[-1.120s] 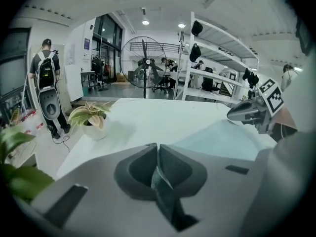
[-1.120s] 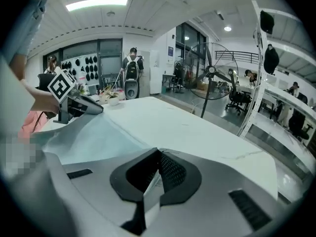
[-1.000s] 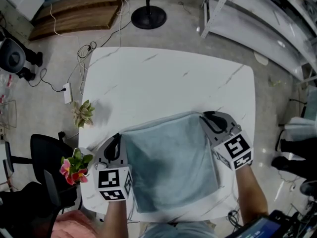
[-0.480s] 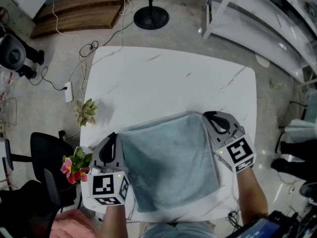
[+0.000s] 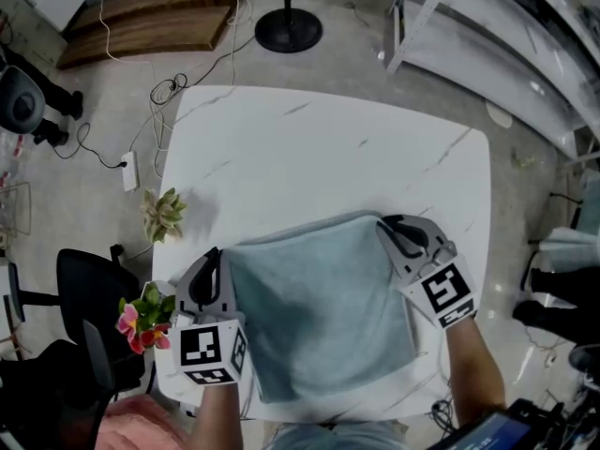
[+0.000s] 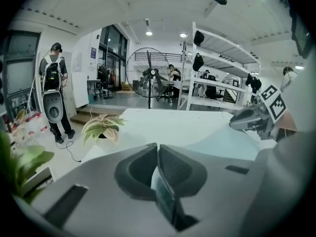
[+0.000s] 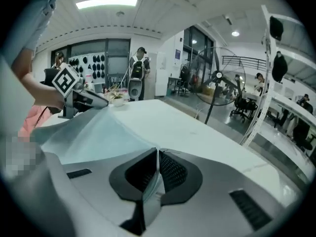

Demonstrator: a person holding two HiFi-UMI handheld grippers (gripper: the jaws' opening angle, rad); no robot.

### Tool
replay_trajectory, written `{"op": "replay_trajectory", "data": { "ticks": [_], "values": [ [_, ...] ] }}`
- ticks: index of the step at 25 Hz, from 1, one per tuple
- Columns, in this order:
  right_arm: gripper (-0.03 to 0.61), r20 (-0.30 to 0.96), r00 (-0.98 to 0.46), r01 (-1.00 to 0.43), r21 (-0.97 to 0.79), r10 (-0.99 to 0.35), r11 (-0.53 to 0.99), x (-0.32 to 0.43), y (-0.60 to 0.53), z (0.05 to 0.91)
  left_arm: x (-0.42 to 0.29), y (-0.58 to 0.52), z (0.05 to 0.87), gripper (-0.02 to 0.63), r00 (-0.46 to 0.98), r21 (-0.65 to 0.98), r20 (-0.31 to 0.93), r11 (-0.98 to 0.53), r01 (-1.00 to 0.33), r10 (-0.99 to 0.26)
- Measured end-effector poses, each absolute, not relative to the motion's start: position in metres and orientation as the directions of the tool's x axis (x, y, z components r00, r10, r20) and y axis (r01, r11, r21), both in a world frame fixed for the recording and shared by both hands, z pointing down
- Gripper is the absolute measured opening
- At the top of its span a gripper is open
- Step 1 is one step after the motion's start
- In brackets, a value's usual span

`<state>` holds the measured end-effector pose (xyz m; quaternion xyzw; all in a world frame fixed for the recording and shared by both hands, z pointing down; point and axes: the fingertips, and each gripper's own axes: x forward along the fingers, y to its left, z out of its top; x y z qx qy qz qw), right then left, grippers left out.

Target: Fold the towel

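Little has shifted; the left gripper pinches the towel edge at its tip. The right gripper pinches that towel too; its jaws have just eased slightly apart.

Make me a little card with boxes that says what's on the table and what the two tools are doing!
table: white marble-look square table
cloth: pale blue towel, lying flat near the person's edge
left tool: shut on the towel's far left corner
right tool: pinching the far right corner; its jaws have just opened a touch, cloth between them
plants: leafy green plant and pink-flowered plant at the table's left edge
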<state>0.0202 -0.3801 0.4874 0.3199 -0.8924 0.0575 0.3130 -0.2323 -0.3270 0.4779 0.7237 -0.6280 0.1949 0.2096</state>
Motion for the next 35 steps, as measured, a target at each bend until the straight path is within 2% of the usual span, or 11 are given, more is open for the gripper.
{"op": "replay_trajectory", "data": {
  "ticks": [3,8,11,12,13,14,17,21,24,30,35],
  "values": [
    [0.037,0.592,-0.569,-0.646,0.107,-0.57,0.756,0.021,-0.39,0.486,-0.238,-0.33,0.482,0.02,0.121,0.05,0.546,-0.112,-0.992,-0.829],
    [0.051,0.641,-0.507,-0.685,0.107,-0.576,0.721,0.018,-0.402,0.519,-0.242,-0.335,0.515,0.021,0.061,-0.043,0.647,-0.117,-0.992,-0.76],
    [0.051,0.649,-0.493,-0.682,0.126,-0.58,0.721,0.017,-0.406,0.518,-0.242,-0.34,0.518,0.023,0.039,-0.082,0.649,-0.121,-0.989,-0.76],
    [0.07,0.648,-0.503,-0.676,0.118,-0.572,0.728,0.016,-0.405,0.514,-0.241,-0.34,0.515,0.023,0.045,-0.078,0.642,-0.124,-0.989,-0.765],
    [0.115,0.643,-0.52,-0.672,0.1,-0.563,0.734,0.015,-0.403,0.508,-0.239,-0.339,0.51,0.039,0.056,-0.067,0.632,-0.127,-0.99,-0.773],
    [0.149,0.634,-0.538,-0.672,0.076,-0.555,0.737,0.017,-0.399,0.5,-0.237,-0.336,0.503,0.094,0.07,-0.047,0.621,-0.126,-0.991,-0.781],
    [0.155,0.6,-0.568,-0.68,0.043,-0.563,0.732,0.03,-0.387,0.472,-0.23,-0.324,0.474,0.202,0.107,0.035,0.566,-0.106,-0.994,-0.818],
    [0.155,0.576,-0.589,-0.655,0.07,-0.566,0.753,0.04,-0.359,0.447,-0.222,-0.297,0.43,0.209,0.106,0.055,0.482,-0.091,-0.994,-0.87],
    [0.155,0.575,-0.616,-0.612,0.082,-0.539,0.787,0.044,-0.324,0.438,-0.211,-0.257,0.414,0.208,0.114,0.086,0.465,-0.084,-0.993,-0.878],
    [0.113,0.616,-0.647,-0.522,0.072,-0.449,0.85,0.063,-0.224,0.457,-0.187,-0.152,0.458,0.198,0.11,0.049,0.57,-0.1,-0.994,-0.814],
    [0.072,0.654,-0.653,-0.454,0.066,-0.382,0.889,0.063,-0.171,0.491,-0.185,-0.112,0.494,0.129,0.023,-0.039,0.629,-0.061,-0.997,-0.777]
  ]
}}
